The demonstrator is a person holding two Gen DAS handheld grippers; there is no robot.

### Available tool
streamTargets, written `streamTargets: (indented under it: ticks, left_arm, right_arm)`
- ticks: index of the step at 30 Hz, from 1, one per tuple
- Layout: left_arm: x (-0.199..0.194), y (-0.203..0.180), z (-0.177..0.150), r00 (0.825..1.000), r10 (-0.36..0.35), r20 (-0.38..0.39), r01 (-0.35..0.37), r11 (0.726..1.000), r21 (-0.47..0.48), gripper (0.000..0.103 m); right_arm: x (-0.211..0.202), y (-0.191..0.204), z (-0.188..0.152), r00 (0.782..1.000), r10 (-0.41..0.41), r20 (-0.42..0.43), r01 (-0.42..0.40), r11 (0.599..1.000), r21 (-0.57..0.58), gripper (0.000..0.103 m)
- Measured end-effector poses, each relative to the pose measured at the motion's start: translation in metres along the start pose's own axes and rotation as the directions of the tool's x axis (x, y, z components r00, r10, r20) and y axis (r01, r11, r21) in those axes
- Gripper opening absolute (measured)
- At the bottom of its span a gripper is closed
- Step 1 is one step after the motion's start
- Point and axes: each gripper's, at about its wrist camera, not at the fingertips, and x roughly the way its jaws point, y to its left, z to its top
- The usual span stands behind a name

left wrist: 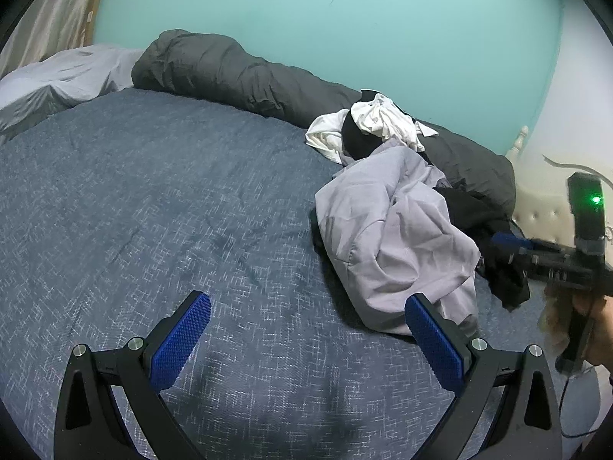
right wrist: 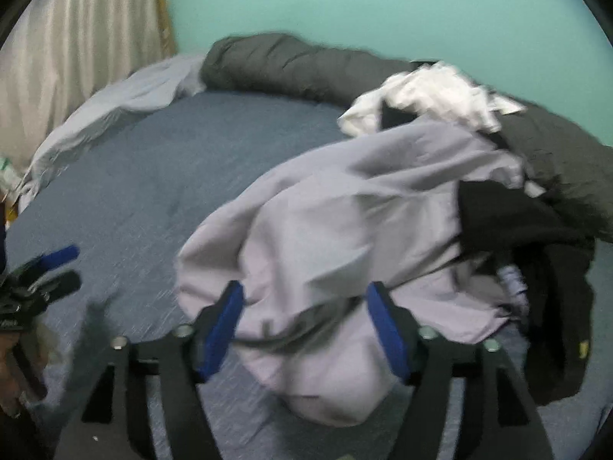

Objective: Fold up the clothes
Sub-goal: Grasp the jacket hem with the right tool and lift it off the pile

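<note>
Blue-padded fingers (left wrist: 433,341) of the left gripper (left wrist: 306,339) stand spread wide over the bare blue bedspread (left wrist: 153,191), holding nothing, while the right gripper (right wrist: 304,329) hangs with its jaws apart above a crumpled lavender garment (right wrist: 325,211), the pads not pressing the cloth. No folding shows yet: the lavender piece lies bunched atop a heap with a white garment (left wrist: 377,122) and black clothes (left wrist: 494,230) at the bed's right side, beside a rolled dark grey duvet (left wrist: 230,69). Its long axis appears to run from near the grippers back toward the teal wall (left wrist: 345,19); every garment seemingly awaits folding.
</note>
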Motion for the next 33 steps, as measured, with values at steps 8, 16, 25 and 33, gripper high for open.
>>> streamTargets:
  ticks: [8, 16, 25, 33]
  left_arm:
    - [-0.002, 0.007, 0.002, 1.000, 0.004, 0.004, -0.004, 1.000, -0.014, 0.103]
    - [-0.003, 0.011, 0.005, 1.000, 0.008, 0.010, -0.007, 1.000, -0.029, 0.103]
    - [-0.018, 0.006, 0.011, 1.000, -0.009, 0.025, 0.010, 0.999, -0.043, 0.103]
    - [-0.060, -0.009, 0.025, 1.000, 0.001, 0.017, 0.000, 1.000, -0.006, 0.103]
  right_arm:
    - [0.073, 0.054, -0.025, 0.985, -0.075, -0.153, 0.041, 0.976, -0.212, 0.077]
    - [0.115, 0.050, -0.020, 0.983, -0.124, -0.138, 0.094, 0.973, -0.210, 0.028]
    - [0.044, 0.033, 0.010, 0.997, -0.059, 0.051, 0.064, 0.993, -0.098, 0.003]
    - [-0.065, 0.015, 0.046, 0.979, -0.051, 0.197, 0.055, 0.998, -0.017, 0.003]
